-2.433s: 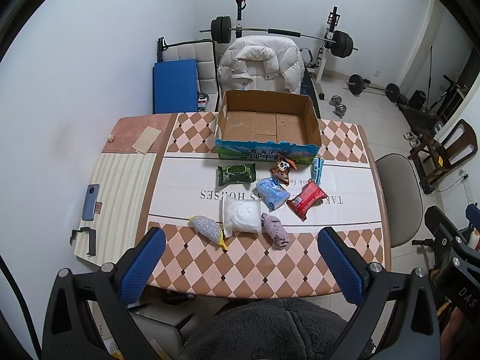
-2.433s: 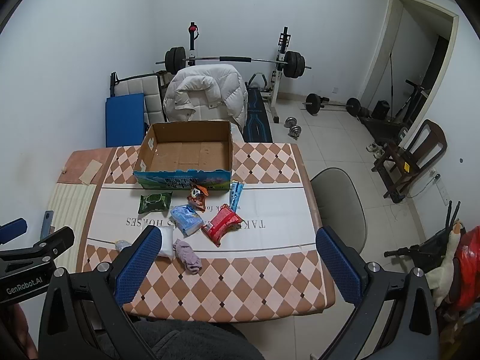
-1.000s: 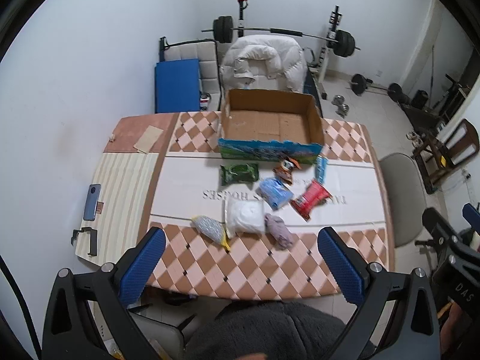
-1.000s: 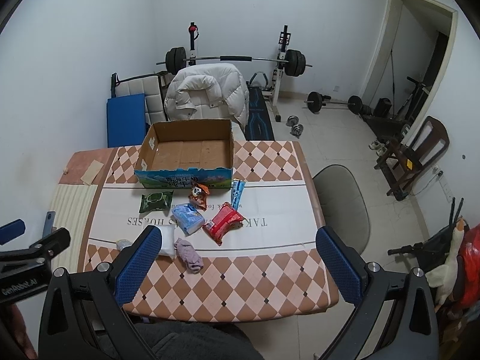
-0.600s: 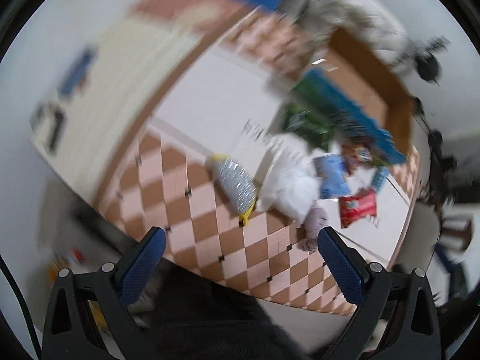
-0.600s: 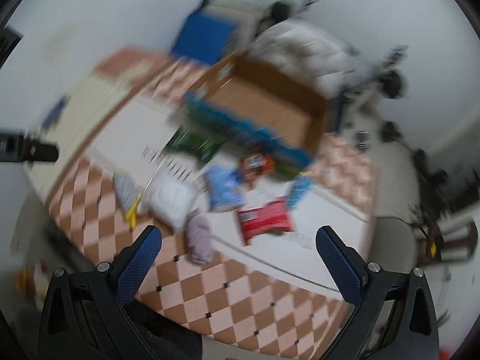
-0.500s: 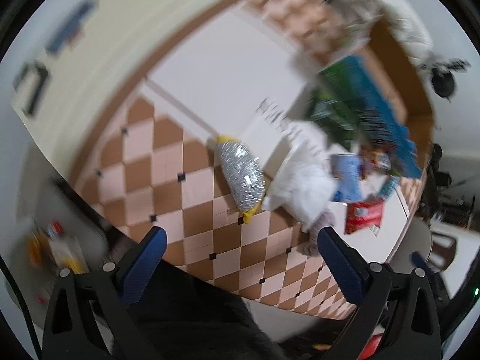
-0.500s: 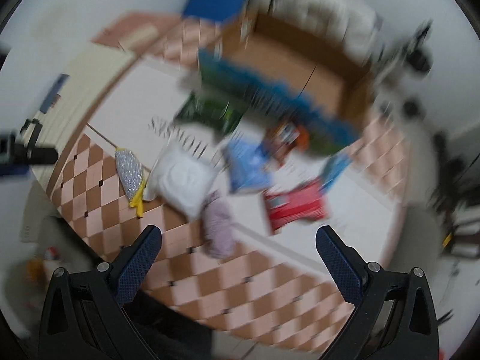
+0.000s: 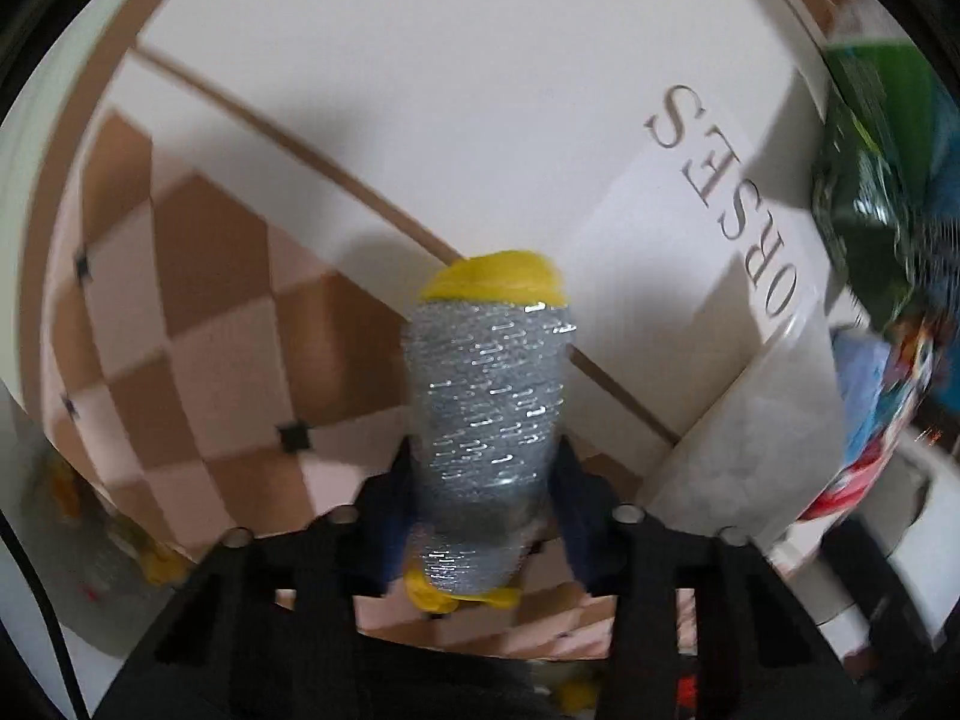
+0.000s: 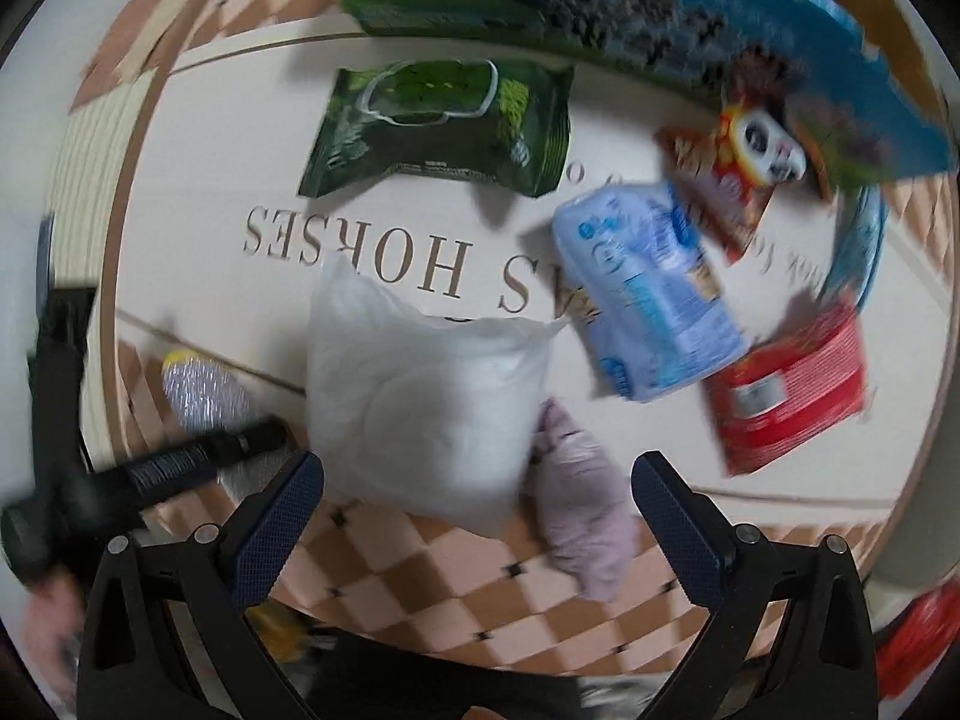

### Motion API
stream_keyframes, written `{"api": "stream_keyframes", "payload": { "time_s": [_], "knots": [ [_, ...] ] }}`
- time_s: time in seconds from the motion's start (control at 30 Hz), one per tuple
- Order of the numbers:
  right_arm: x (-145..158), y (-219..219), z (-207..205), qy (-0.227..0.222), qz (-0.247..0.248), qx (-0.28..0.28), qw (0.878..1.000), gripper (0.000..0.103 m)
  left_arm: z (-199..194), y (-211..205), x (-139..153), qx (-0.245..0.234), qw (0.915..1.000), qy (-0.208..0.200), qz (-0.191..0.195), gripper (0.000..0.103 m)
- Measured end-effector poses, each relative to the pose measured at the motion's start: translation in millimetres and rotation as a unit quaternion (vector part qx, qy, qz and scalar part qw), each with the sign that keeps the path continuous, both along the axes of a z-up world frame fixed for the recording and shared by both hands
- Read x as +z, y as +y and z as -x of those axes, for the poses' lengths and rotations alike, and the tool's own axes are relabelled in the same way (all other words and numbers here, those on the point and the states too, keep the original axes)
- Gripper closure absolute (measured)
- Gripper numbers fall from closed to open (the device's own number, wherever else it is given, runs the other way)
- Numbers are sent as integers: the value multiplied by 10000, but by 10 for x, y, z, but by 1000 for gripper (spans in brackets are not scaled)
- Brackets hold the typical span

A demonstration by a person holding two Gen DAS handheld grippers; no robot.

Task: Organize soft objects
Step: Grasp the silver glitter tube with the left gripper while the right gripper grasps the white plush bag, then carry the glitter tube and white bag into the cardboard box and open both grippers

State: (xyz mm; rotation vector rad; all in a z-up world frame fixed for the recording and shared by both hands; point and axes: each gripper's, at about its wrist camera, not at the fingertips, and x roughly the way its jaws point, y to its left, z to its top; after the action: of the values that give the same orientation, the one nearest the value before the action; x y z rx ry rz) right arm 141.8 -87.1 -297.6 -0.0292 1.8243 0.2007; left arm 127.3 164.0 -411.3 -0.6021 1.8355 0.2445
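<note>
My left gripper (image 9: 486, 480) is shut on a silver glittery sponge with yellow ends (image 9: 489, 396) at the table's near left; it also shows in the right wrist view (image 10: 201, 396), with the left gripper (image 10: 180, 462) on it. My right gripper (image 10: 477, 486) is open just above a white soft pillow pack (image 10: 420, 396). A mauve rolled cloth (image 10: 579, 510) lies against the pillow's right side. A green wipes pack (image 10: 444, 126), a light blue tissue pack (image 10: 648, 294), a red snack bag (image 10: 786, 384) and a panda snack bag (image 10: 744, 174) lie beyond.
A cardboard box with a blue-green printed front (image 10: 660, 18) stands at the far side of the table. The checked tablecloth edge (image 10: 420, 600) is just below my right fingers. A blue packet (image 10: 858, 252) lies at the right by the box.
Both grippers dropped from high above the table to its surface. My left gripper closed on the silver sponge. My right gripper came down over the white pillow pack, still open.
</note>
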Motion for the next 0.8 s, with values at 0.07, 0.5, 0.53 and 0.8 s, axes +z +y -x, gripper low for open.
{"api": "stream_keyframes", "payload": {
  "time_s": [0.07,0.5,0.53,0.8],
  "knots": [
    [-90,12,-27,64,50,-320,9995,0,21,-37,67,-496,9973,-99,-536,69],
    [-540,325,71,276,489,-668,9962,6,210,-373,131,-1552,9796,-422,-1206,72],
    [-510,333,102,223,486,-655,9964,12,220,-427,169,-1606,9783,-464,-1225,72],
    [25,139,223,-163,83,-738,9971,29,231,-756,899,-2000,9648,-1297,-1109,72]
  ]
}}
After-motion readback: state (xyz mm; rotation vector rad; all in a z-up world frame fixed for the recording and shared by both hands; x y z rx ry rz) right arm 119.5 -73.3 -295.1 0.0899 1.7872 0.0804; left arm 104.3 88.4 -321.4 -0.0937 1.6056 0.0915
